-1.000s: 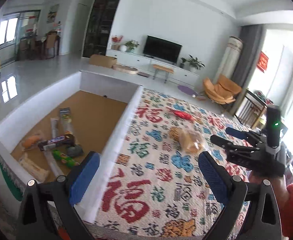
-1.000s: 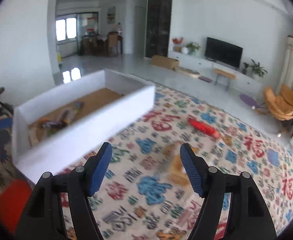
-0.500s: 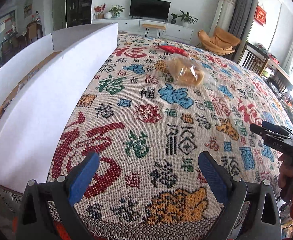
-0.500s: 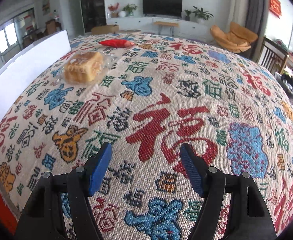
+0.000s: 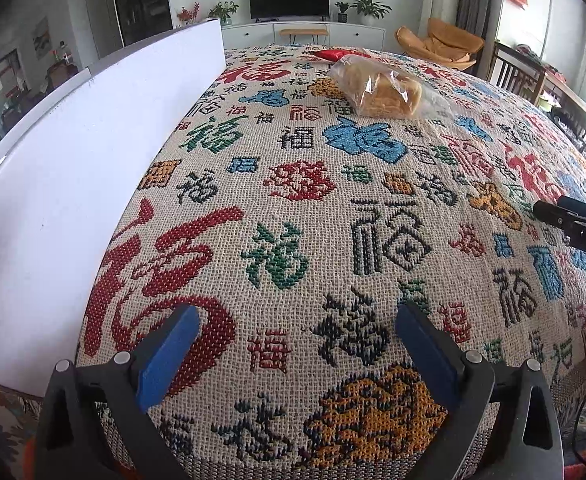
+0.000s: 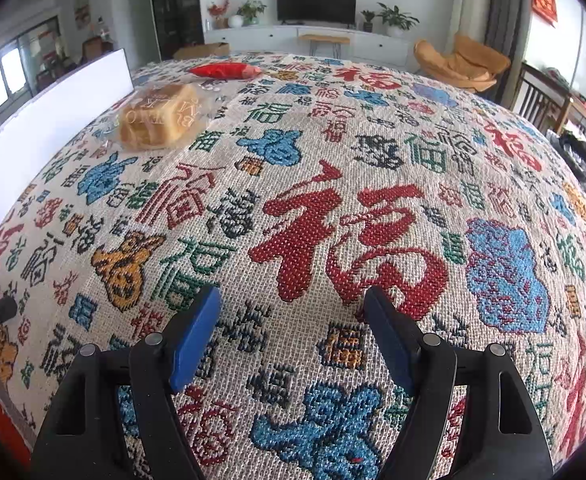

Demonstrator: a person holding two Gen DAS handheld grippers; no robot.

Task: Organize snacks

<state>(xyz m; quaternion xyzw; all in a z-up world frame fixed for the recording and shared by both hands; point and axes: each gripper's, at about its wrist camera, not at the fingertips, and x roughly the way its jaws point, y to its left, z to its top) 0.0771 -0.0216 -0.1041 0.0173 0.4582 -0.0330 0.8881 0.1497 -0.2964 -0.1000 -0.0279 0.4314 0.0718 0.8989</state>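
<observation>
Across patterned cloth (image 6: 373,184), bagged bread (image 6: 159,120) lies near white box wall (image 5: 93,140), red packet (image 6: 225,70) beyond; left gripper (image 5: 293,344) wide open, empty; right gripper (image 6: 291,320) opening, nothing between; loose wrapper may slip, loaf may crush

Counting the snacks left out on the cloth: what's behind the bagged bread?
A red snack packet lies just behind the bagged bread on the patterned cloth. Whether anything smaller hides directly behind the loaf cannot be seen.
</observation>
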